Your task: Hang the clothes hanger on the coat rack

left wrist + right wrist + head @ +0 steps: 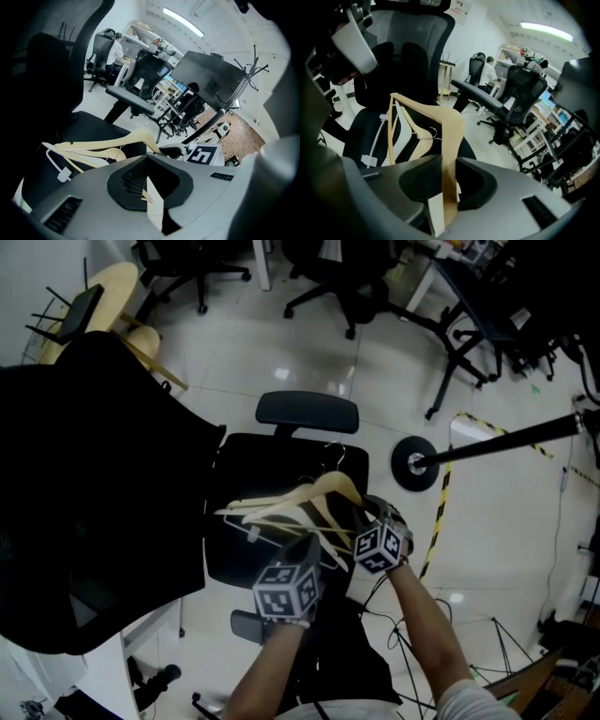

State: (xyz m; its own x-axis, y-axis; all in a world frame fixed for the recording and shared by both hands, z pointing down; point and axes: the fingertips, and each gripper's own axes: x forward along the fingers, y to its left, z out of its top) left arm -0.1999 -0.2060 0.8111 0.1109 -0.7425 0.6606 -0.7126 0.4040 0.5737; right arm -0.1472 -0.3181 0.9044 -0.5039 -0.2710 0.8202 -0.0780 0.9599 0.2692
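Gripping two wooden hangers (323, 489), left claw (146, 168), right claw (449, 172), both clamped on them, one black chair (264, 463) beneath

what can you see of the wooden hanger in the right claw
The pale wooden hanger has a curved, flat shoulder piece of light bare wood and a thin metal hook. It is held tilted above the black chair seat, bunched with another wooden hanger and a white hanger. The right claw is shut on one arm; the left claw grips a thin wooden strip, whether of this hanger I cannot tell.
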